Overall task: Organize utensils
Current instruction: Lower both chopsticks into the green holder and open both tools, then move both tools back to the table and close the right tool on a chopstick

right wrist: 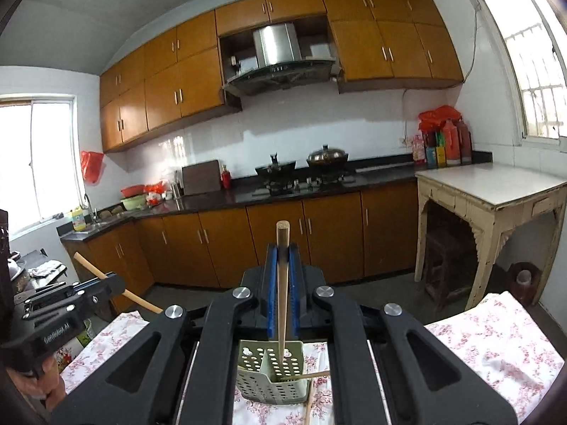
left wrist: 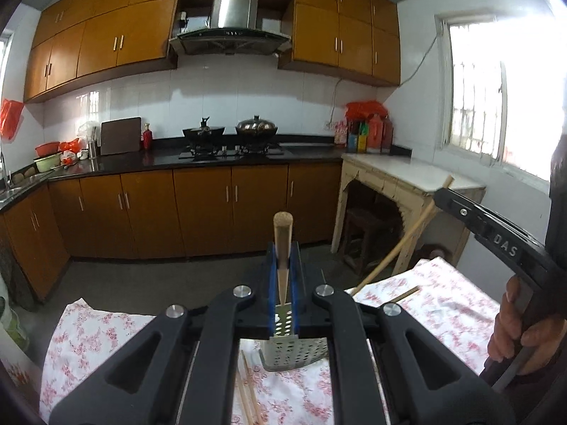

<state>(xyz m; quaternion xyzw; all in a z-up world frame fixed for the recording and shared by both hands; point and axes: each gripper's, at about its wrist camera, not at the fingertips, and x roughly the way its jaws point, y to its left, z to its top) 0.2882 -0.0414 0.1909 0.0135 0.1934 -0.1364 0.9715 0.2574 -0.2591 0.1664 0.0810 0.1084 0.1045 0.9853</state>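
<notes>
Grippers (left wrist: pixel 282 269) (right wrist: pixel 282 276) level (each clamping a chopstick (left wrist: pixel 282 248) (right wrist: pixel 282 283)).

Beyond the floral cloth (left wrist: pixel 92 333): orange-brown cabinets (left wrist: pixel 202 209), black countertop (left wrist: pixel 159 161) bearing a gas stove (left wrist: pixel 230 150) with wok (left wrist: pixel 203 132) and lidded pan (left wrist: pixel 256 127), steel range hood (left wrist: pixel 230 32) above, cream side table (right wrist: pixel 492 191), bright window (left wrist: pixel 496 113).

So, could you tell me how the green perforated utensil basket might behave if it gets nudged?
The utensil basket looks like thin perforated plastic, so probably light. It lies tilted on the floral cloth, so it may slide or tip. The chopstick in the right tool could lever it.
</notes>
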